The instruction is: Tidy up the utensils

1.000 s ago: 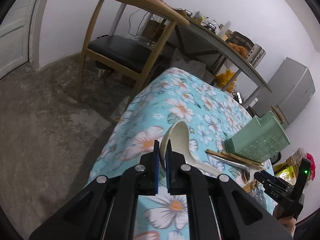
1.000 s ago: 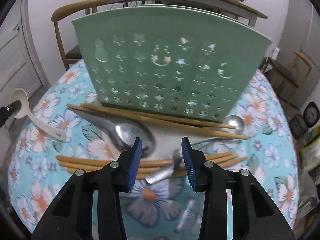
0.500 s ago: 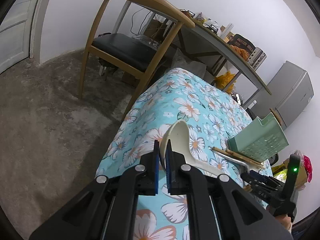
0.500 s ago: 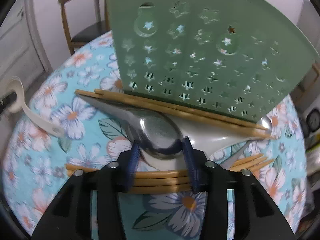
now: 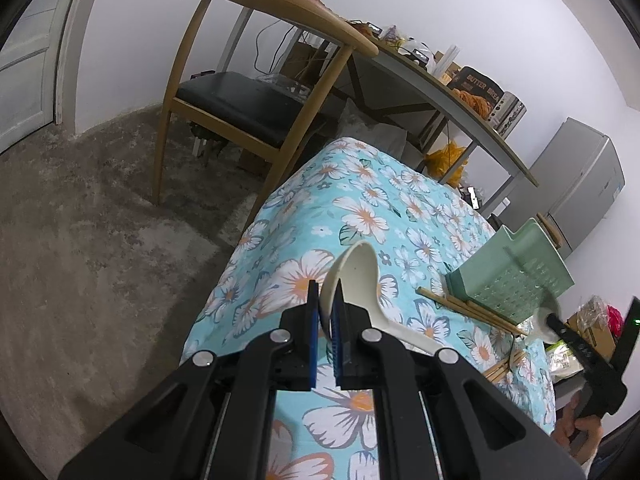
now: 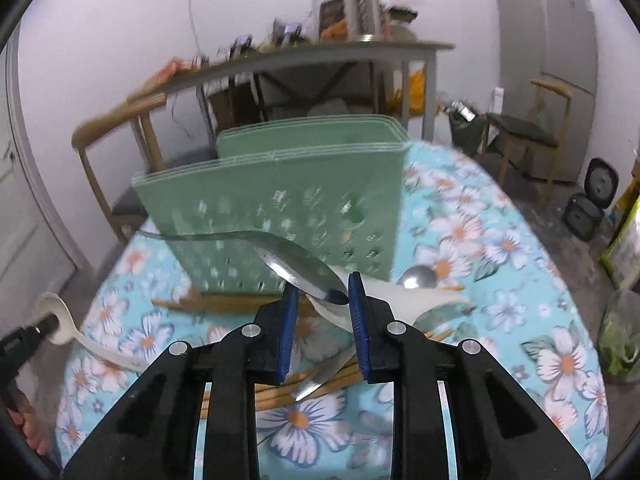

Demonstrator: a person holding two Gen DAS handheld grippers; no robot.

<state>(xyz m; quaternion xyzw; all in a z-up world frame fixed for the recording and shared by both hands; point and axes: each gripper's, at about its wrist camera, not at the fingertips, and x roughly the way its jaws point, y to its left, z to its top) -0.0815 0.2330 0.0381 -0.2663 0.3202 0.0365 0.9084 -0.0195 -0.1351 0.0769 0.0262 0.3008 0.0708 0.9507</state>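
My left gripper (image 5: 327,312) is shut on the bowl rim of a cream ceramic spoon (image 5: 356,276), whose handle trails right over the floral tablecloth (image 5: 360,208). My right gripper (image 6: 323,292) has its jaws closing on the bowl of a metal spoon (image 6: 304,272). That spoon is lifted, its handle reaching left in front of the green perforated utensil holder (image 6: 280,184). On the cloth below lie wooden chopsticks (image 6: 224,304), a white ceramic spoon (image 6: 400,296) and a second metal spoon (image 6: 418,278). The left wrist view shows the holder (image 5: 508,276) and the right gripper (image 5: 560,328) at far right.
A wooden chair (image 5: 256,92) stands beyond the table's far left corner, with a cluttered desk (image 5: 440,92) and a grey fridge (image 5: 580,184) behind. Another chair (image 6: 528,132) and a bag of greens (image 6: 624,340) are at the right. The table's left edge drops to carpet (image 5: 100,240).
The right gripper moved in over the metal spoon's bowl, narrowed its jaws on it and rose with it, rolling as it went. The left gripper stayed shut on the cream spoon.
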